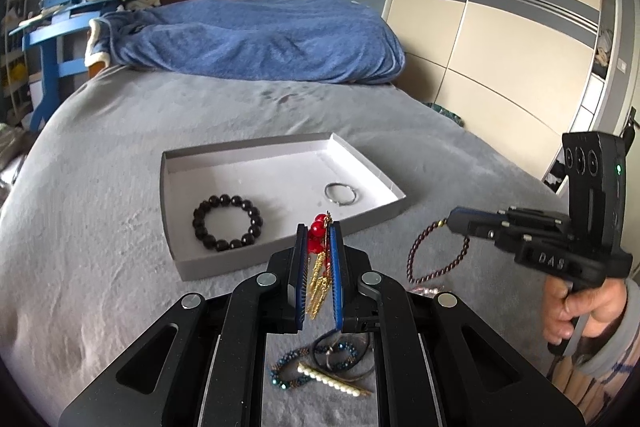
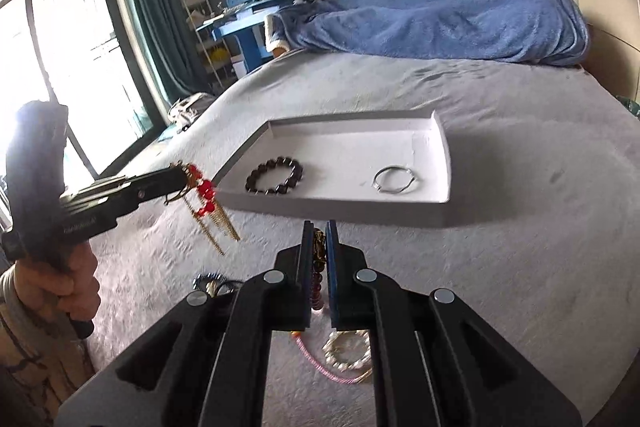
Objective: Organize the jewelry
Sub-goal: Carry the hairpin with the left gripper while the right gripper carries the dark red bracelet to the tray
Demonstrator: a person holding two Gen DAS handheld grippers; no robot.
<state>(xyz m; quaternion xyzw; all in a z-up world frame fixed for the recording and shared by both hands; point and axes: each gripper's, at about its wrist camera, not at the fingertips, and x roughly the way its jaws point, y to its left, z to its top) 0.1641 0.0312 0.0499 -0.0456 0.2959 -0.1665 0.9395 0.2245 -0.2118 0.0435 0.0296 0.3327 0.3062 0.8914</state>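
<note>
two grippers, both held above a grey bedspread (image 1: pixel 100 227), each closed on one piece of jewelry.

left gripper (image 1: pixel 318 227): jaws nearly together, clamped on a red-bead ornament with gold tassels (image 1: pixel 318 231); red beads stick out past the tips, gold chains hang down between the pads. seen from the right wrist view, the same piece (image 2: pixel 204 203) dangles off the gripper tip, clear of the bedspread, just beside the near left corner of the tray.

right gripper (image 2: pixel 319 231): jaws pressed almost fully together on a dark garnet-coloured bead bracelet (image 1: pixel 432 255); its loop hangs free under the tip, off the bedspread, to the right of the tray.

shallow grey tray (image 1: pixel 176 227), white inside, on the bedspread ahead of both grippers. contents: black bead bracelet (image 1: pixel 227 223) at near left; silver ring-shaped bangle (image 1: pixel 341 193) at right, well apart from it.

loose on the bedspread below the grippers: teal beaded bracelet (image 1: pixel 294 367), pearl hair clip (image 1: pixel 332 379), pearl bracelet (image 2: pixel 346 351), pink cord (image 2: pixel 320 367).

background: blue blanket (image 1: pixel 256 39), blue desk (image 1: pixel 52 27), cream wardrobe (image 1: pixel 500 7).
</note>
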